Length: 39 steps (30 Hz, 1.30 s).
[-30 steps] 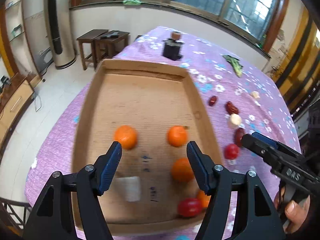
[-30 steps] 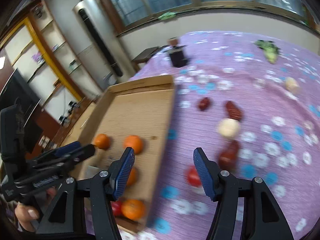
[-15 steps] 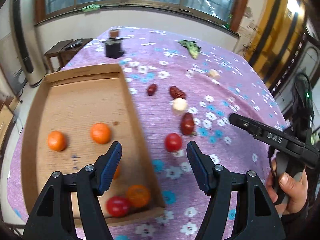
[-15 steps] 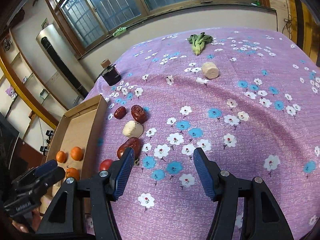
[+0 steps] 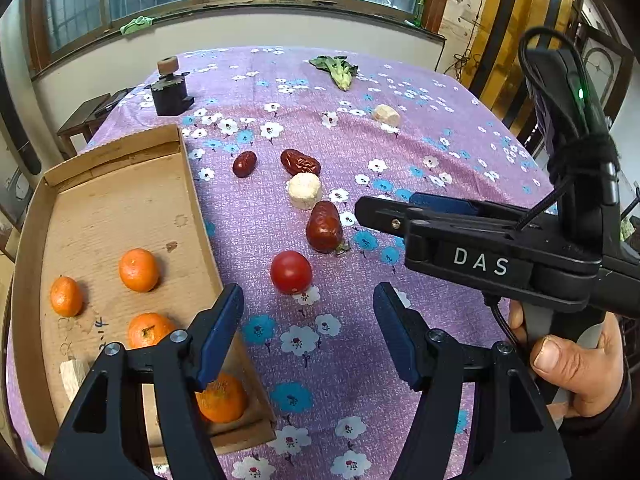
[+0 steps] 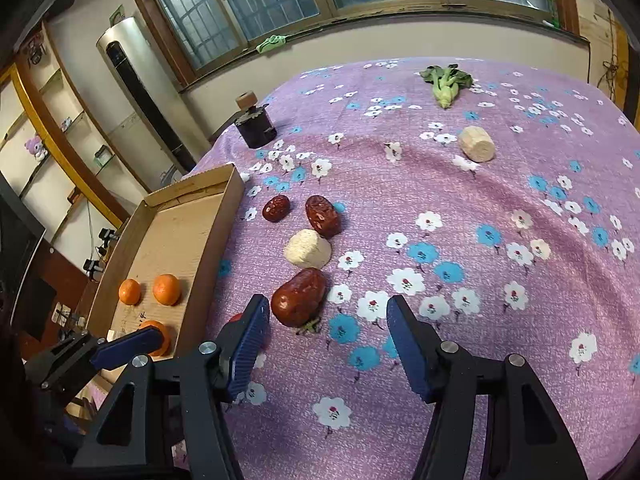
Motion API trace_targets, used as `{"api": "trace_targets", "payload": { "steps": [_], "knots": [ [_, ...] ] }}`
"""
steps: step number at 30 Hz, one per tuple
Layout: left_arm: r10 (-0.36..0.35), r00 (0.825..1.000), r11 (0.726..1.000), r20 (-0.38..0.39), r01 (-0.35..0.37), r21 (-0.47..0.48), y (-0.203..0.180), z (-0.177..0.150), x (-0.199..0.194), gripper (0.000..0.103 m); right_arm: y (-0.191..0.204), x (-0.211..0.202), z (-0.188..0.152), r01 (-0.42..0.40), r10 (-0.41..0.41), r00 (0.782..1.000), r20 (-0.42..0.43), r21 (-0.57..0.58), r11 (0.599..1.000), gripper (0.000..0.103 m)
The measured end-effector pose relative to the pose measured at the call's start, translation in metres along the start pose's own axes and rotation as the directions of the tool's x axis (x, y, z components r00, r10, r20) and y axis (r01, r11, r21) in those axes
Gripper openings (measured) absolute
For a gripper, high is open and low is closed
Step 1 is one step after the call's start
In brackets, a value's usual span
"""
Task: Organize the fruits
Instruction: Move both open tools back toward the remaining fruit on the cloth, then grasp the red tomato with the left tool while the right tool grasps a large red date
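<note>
A cardboard tray [image 5: 188, 184] at the left holds several oranges [image 5: 139, 270]. A red tomato [image 5: 291, 272] lies on the purple cloth just ahead of my open, empty left gripper [image 5: 308, 312]. Beyond it lie a large red date [image 5: 324, 226], a white chunk [image 5: 305, 191] and two more dates [image 5: 300, 162]. My right gripper [image 6: 326, 330] is open and empty, just short of the large date [image 6: 299, 296]; it also shows in the left wrist view [image 5: 384, 210]. The tomato is mostly hidden behind its left finger.
A dark grinder [image 5: 170, 90] stands at the far left of the table. A green vegetable [image 5: 338, 70] and a pale cylinder [image 5: 386, 114] lie at the back. The tray's wall [image 6: 224, 216] runs left of the dates.
Both grippers have swung right, from over the tray to over the cloth. The loose tomato and dates now lie straight ahead of them. Both stay open.
</note>
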<state>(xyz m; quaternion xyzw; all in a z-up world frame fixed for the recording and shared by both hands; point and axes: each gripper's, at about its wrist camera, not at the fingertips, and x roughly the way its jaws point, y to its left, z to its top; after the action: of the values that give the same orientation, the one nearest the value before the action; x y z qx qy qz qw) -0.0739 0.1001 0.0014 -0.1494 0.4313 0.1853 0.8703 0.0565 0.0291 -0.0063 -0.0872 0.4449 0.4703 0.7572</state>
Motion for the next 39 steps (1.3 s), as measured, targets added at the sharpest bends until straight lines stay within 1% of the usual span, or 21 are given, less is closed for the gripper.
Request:
{"api": "trace_targets", "payload": {
  "steps": [6, 11, 12, 13, 14, 15, 18, 20, 22, 24, 26, 27, 32, 39],
  "knots": [
    [0.021, 1.000, 0.999, -0.018, -0.020, 0.035, 0.000, 0.002, 0.014, 0.067, 0.010, 0.017, 0.006, 0.008, -0.010, 0.999, -0.033, -0.043, 0.999, 0.062],
    [0.028, 0.999, 0.997, -0.042, -0.024, 0.074, -0.003, 0.004, 0.026, 0.067, 0.019, 0.050, 0.008, 0.022, -0.032, 0.993, -0.112, -0.088, 0.996, 0.062],
    [0.031, 0.998, 0.996, -0.050, -0.027, 0.081, -0.003, 0.005, 0.031, 0.067, 0.020, 0.054, 0.008, 0.022, -0.033, 0.992, -0.120, -0.092, 0.996, 0.059],
    [0.035, 0.998, 0.996, -0.056, -0.030, 0.084, -0.003, 0.006, 0.033, 0.067, 0.021, 0.060, 0.007, 0.020, -0.033, 0.991, -0.129, -0.098, 0.995, 0.048],
    [0.039, 0.997, 0.996, -0.061, -0.034, 0.087, -0.003, 0.007, 0.036, 0.067, 0.023, 0.065, 0.006, 0.018, -0.033, 0.990, -0.137, -0.108, 0.994, 0.042],
    [0.044, 0.997, 0.995, -0.070, -0.038, 0.093, -0.004, 0.009, 0.040, 0.067, 0.024, 0.064, 0.006, 0.030, -0.045, 0.991, -0.127, -0.118, 0.993, 0.038],
    [0.073, 0.994, 0.991, -0.084, -0.063, 0.114, -0.007, 0.012, 0.049, 0.066, 0.020, 0.056, 0.006, 0.022, -0.033, 0.994, -0.102, -0.107, 0.994, 0.038],
    [0.085, 0.992, 0.989, -0.088, -0.074, 0.125, -0.008, 0.014, 0.053, 0.064, 0.011, 0.048, 0.006, 0.047, -0.054, 0.995, -0.078, -0.096, 0.994, 0.038],
    [0.088, 0.989, 0.990, -0.115, -0.074, 0.118, -0.008, 0.015, 0.063, 0.050, 0.000, 0.038, 0.006, 0.054, -0.058, 0.996, -0.062, -0.067, 0.996, 0.038],
    [0.093, 0.987, 0.990, -0.135, -0.077, 0.114, -0.008, 0.014, 0.071, 0.038, -0.009, 0.032, 0.006, 0.061, -0.063, 0.997, -0.051, -0.044, 0.997, 0.038],
    [0.087, 0.989, 0.992, -0.120, -0.074, 0.104, -0.009, 0.016, 0.069, 0.032, -0.018, 0.024, 0.004, 0.060, -0.061, 0.997, -0.042, -0.023, 0.998, 0.038],
    [0.097, 0.988, 0.991, -0.117, -0.086, 0.101, -0.009, 0.016, 0.068, 0.027, -0.019, 0.023, 0.004, 0.062, -0.063, 0.997, -0.041, -0.019, 0.998, 0.038],
    [0.093, 0.991, 0.993, -0.098, -0.085, 0.086, -0.009, 0.016, 0.060, 0.027, -0.025, 0.011, -0.006, 0.061, -0.061, 0.998, -0.036, -0.005, 0.998, 0.038],
    [0.085, 0.996, 0.994, -0.029, -0.083, 0.070, -0.013, 0.014, 0.029, 0.027, -0.018, -0.008, -0.020, 0.051, -0.051, 0.998, -0.020, -0.011, 0.999, 0.038]
  ]
}}
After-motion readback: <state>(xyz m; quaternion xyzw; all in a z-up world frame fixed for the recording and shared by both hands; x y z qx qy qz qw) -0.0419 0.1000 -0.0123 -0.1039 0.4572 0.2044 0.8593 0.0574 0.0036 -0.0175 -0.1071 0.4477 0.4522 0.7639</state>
